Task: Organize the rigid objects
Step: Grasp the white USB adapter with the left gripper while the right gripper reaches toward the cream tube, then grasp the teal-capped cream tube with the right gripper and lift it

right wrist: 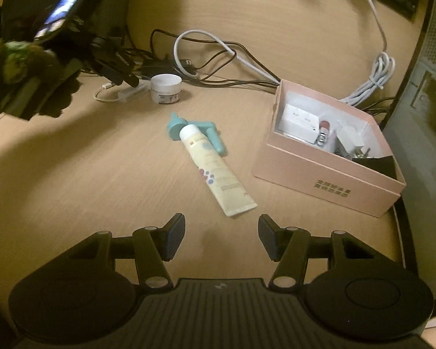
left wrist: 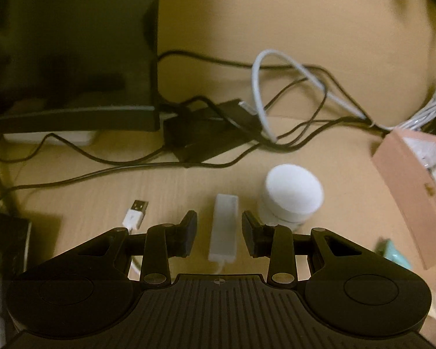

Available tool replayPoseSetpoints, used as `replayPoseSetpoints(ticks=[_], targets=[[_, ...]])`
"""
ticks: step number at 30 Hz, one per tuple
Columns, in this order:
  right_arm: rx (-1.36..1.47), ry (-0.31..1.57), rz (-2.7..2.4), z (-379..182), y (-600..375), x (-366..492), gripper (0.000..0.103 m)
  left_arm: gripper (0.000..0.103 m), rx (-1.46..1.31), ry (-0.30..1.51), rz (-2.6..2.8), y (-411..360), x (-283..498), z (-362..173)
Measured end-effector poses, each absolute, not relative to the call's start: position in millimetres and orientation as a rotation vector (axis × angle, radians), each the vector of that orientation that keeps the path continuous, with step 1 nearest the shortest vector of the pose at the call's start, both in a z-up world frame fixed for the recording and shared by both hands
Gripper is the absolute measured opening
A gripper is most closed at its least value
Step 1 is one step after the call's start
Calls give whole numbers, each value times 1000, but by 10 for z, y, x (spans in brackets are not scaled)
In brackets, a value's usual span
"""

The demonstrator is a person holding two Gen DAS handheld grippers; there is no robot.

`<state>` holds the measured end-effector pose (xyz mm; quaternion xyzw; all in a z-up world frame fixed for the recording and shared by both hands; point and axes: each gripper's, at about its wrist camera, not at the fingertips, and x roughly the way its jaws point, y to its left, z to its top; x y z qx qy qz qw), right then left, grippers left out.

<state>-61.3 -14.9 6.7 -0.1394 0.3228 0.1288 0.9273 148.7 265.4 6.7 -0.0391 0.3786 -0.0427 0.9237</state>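
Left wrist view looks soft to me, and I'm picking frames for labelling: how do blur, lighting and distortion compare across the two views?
Left wrist view: motion-smeared, the white jar and pink box soft-edged, dim yellow light. Right wrist view: sharper, the tube has crisp edges but its small print is unreadable, the left gripper is a dark silhouette with its shadow beside it. Both: fisheye bending at the edges.

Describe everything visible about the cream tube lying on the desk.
The cream tube is a soft-looking pale yellow squeeze tube with a white cap, small red and blue dots and a printed label. It lies flat and diagonal on the wooden desk, capped, crimped end toward the camera. Its cap end rests against a teal tool.
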Motion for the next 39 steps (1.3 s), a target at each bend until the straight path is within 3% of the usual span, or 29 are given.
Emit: replayPoseSetpoints(ticks=[4,7,14,26,39], targets=[[-268,663,218,96,-267,-654,58,37,-107,798,-94,2681,1579,-67],[-236,674,193,93,-343,-644,58,25,-84,783,-111,2640,1541,-78],[-229,668,224,90,-318,-552,58,24,-156,794,-145,2647,1234,-72],[-254,645,382,23,5,148,58,24,-224,824,-223,2423,8,-43],[-226,677,403,-168,222,693,59,25,-260,863,-189,2430,-331,-167]])
